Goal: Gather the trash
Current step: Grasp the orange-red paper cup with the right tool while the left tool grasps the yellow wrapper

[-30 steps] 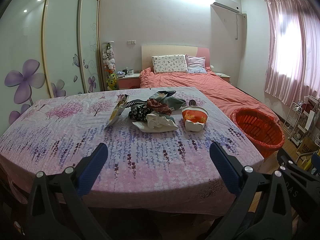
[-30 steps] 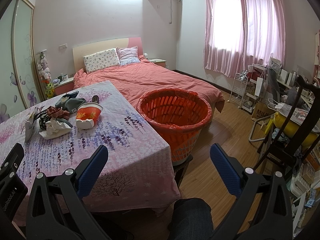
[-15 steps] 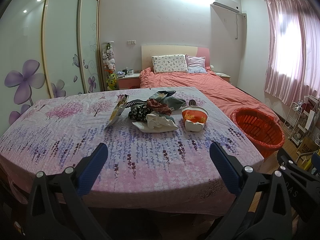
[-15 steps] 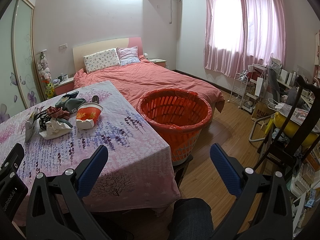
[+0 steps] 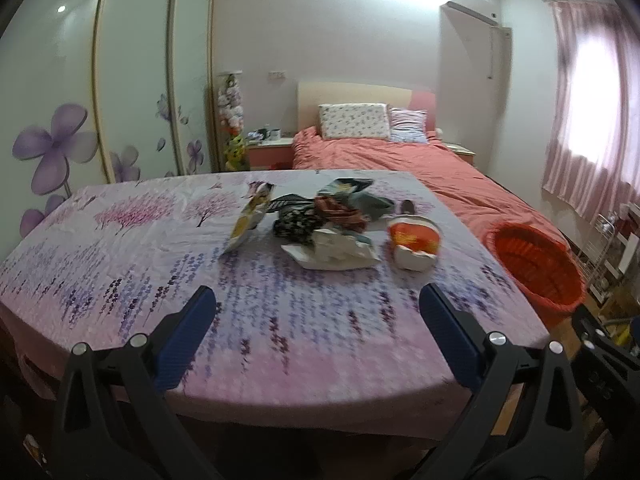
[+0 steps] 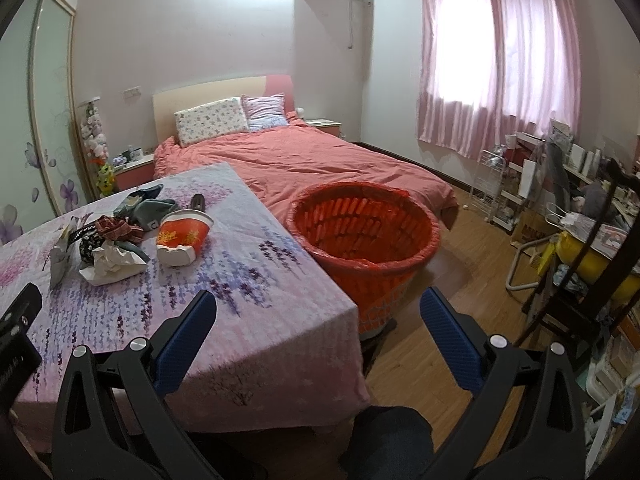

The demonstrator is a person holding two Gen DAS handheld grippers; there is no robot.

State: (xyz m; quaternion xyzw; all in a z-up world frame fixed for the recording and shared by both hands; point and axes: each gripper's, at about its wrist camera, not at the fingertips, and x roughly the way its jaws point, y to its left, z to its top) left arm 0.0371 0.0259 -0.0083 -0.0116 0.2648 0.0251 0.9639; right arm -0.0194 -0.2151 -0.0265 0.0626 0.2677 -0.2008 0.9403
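A pile of trash lies on the table (image 5: 120, 264): crumpled white paper (image 5: 332, 250), a red paper cup (image 5: 414, 240) on its side, a yellow snack bag (image 5: 250, 220), dark wrappers (image 5: 296, 224) and grey cloth (image 5: 360, 196). The cup (image 6: 182, 238) and paper (image 6: 114, 264) also show in the right wrist view. An orange basket (image 6: 360, 228) stands on the floor right of the table; it also shows in the left wrist view (image 5: 532, 268). My left gripper (image 5: 316, 310) is open and empty above the near table edge. My right gripper (image 6: 318, 312) is open and empty over the table corner.
A bed with a coral cover (image 6: 312, 160) stands behind the table and basket. A wardrobe with sliding doors (image 5: 132, 80) is on the left. A dark chair (image 6: 580, 280) and cluttered shelves (image 6: 520, 184) stand at the right on the wooden floor (image 6: 448, 344).
The left gripper has moved forward and a little up toward the trash pile; its view is blurred. The right gripper has barely moved. Both stay open.
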